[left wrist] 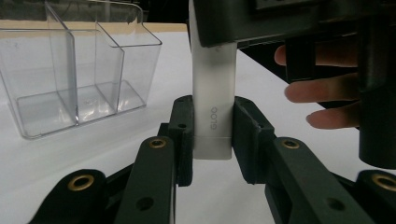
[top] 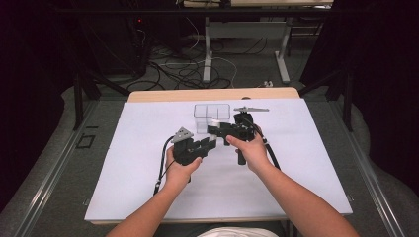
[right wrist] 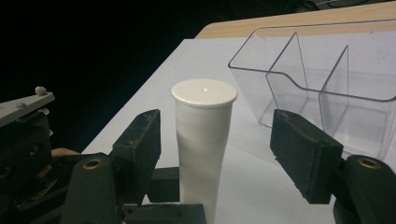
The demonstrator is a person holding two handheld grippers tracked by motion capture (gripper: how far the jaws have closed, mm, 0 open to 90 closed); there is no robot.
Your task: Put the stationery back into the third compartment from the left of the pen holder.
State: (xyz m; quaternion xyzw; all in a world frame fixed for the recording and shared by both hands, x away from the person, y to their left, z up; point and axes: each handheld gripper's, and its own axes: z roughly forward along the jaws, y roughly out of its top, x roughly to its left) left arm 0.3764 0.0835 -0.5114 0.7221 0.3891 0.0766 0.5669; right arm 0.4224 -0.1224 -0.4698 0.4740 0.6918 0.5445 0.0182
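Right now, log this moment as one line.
left gripper: shut on white plastic glue tube | right gripper: open around tube's cap end | clear plastic divided bin: empty, behind

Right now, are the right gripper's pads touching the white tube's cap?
Apart. The right gripper view shows the pads clear of the white tube on both sides.

Bright white table sheet (top: 148,187), dark dim surroundings, soft focus, nearest black gripper parts blurred
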